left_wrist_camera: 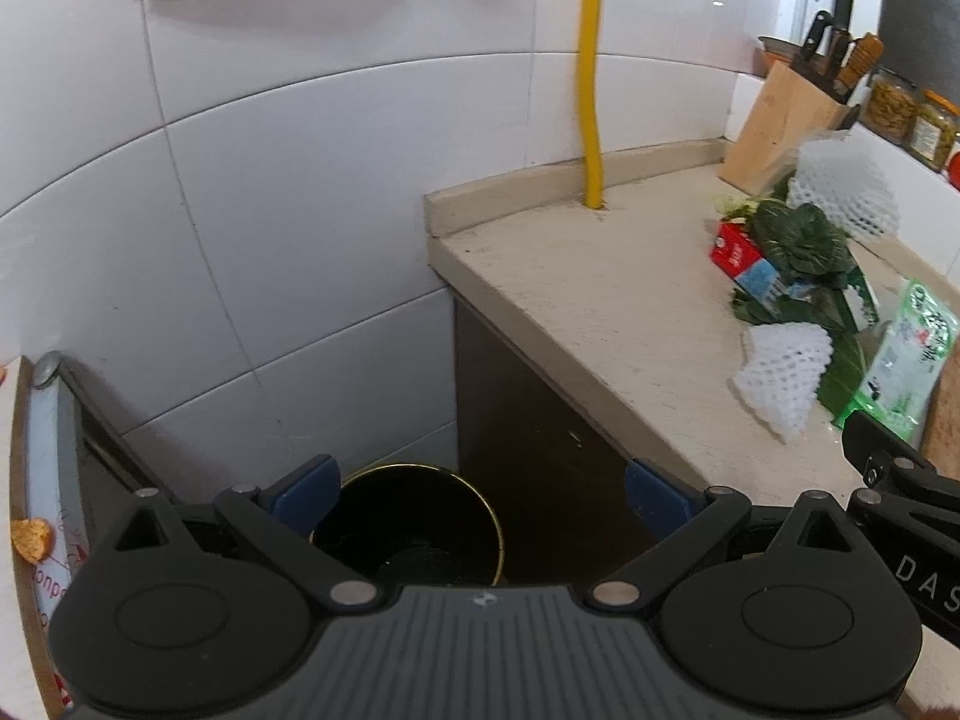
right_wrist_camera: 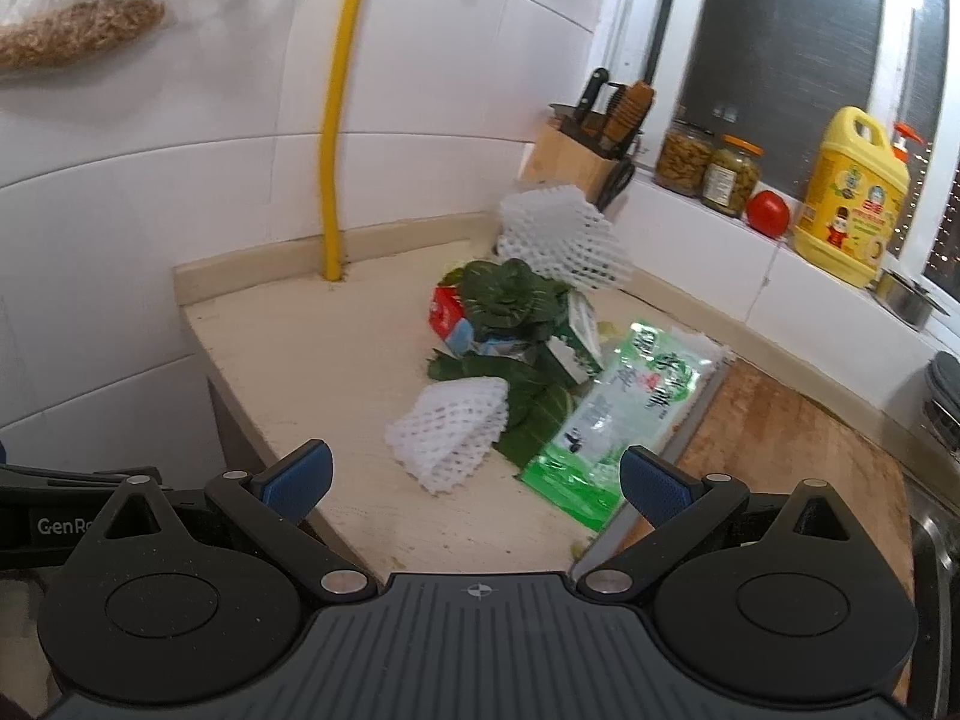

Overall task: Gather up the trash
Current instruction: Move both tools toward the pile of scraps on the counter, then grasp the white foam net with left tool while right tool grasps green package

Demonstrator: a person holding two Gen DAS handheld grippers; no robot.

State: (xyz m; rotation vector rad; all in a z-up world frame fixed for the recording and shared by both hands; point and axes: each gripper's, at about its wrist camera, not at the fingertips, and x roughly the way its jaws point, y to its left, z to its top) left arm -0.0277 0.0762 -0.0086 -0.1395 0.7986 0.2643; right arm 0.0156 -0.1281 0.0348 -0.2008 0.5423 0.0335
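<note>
White foam net (right_wrist_camera: 449,435) lies on the counter (right_wrist_camera: 312,354) at 12 o'clock of the right gripper (right_wrist_camera: 474,477) — 2 fingers apart, empty; left gripper (left_wrist_camera: 477,495) gapes over a black bin (left_wrist_camera: 408,528).

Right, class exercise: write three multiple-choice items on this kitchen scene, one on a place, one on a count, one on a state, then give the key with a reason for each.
1. Where is the black bin?
A. on the counter
B. on the floor beside the cabinet
C. on the window sill

2. How many white foam nets lie on the counter?
A. one
B. two
C. four

3. How does the right gripper stand?
A. open and empty
B. shut on the green packet
C. shut on a leaf

Key:
1 B, the left view shows it low, below the counter edge.
2 B, the near net and the far net.
3 A, its blue fingers stand apart with nothing between them.
</note>
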